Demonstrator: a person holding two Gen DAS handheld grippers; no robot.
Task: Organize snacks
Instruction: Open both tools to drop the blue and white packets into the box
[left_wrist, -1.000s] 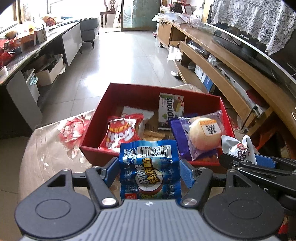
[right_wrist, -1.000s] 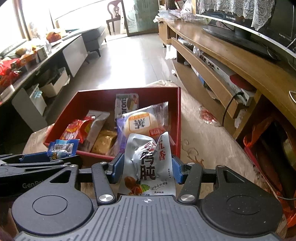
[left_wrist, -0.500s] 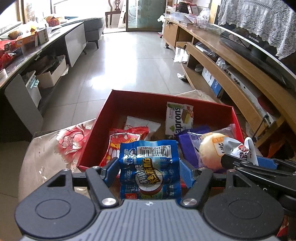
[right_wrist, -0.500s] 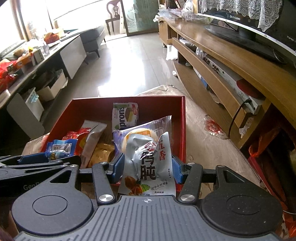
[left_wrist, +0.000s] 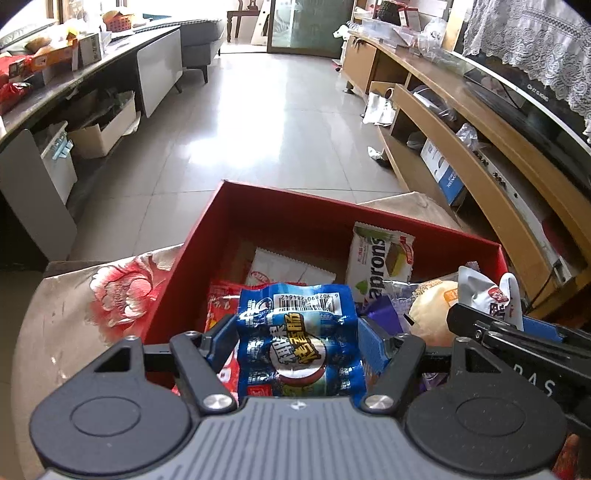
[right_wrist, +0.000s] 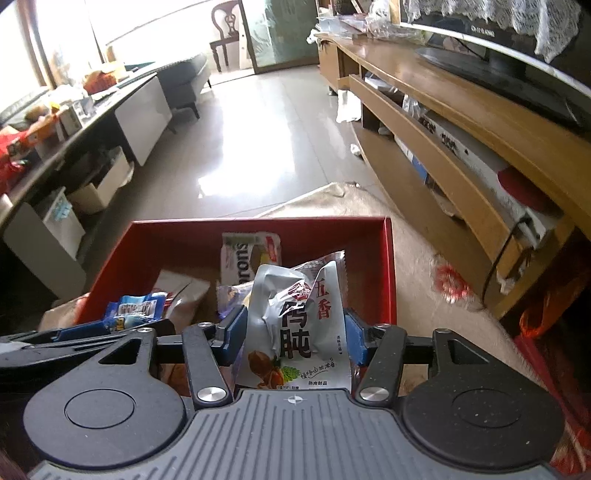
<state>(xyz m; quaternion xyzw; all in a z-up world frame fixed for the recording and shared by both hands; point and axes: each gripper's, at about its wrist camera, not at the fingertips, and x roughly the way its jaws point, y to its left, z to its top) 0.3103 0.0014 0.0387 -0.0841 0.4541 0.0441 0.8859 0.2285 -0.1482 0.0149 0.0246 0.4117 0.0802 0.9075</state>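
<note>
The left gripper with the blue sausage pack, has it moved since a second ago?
Yes. The left gripper has carried the blue sausage pack forward over the near wall of the red box.

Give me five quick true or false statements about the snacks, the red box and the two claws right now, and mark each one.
1. The left claw holds a blue sausage pack. True.
2. The red box is empty. False: several snacks already lie in it, among them a white and green wafer pack.
3. The right claw has a silver pouch between its pads, and its jaws have just been opening a little. True.
4. The box sits on a bare tiled floor. False: it sits on a flowered cloth.
5. A round bun in clear wrap lies in the box. True.
</note>
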